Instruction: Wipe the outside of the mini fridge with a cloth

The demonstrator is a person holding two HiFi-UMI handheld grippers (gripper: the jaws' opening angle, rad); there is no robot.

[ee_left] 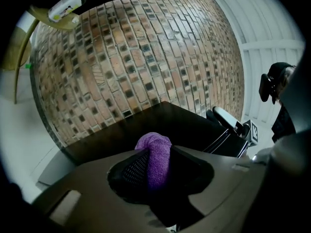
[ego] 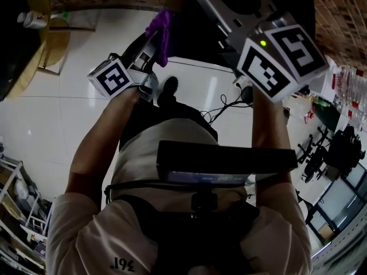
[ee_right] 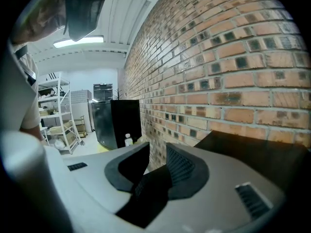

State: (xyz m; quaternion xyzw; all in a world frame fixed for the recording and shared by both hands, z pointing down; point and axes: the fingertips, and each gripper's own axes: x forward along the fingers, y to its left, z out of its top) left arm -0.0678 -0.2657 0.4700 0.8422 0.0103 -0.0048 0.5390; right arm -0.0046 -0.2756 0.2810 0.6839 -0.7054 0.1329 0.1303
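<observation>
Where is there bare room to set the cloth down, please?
The fridge top is bare from the brick wall to the right tool. The white floor left of the person is also open. It is crowded to the right, with cables and dark furniture.

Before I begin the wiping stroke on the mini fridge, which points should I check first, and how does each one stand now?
1. The purple cloth is clamped in the left gripper: ok.
2. The cloth sticks out past the jaw tips, ready for wiping: ok.
3. The cloth touches the mini fridge: cannot tell.
4. The right gripper is empty, its jaws slightly apart: ok.
5. The right gripper is apart from the cloth: ok.
</observation>
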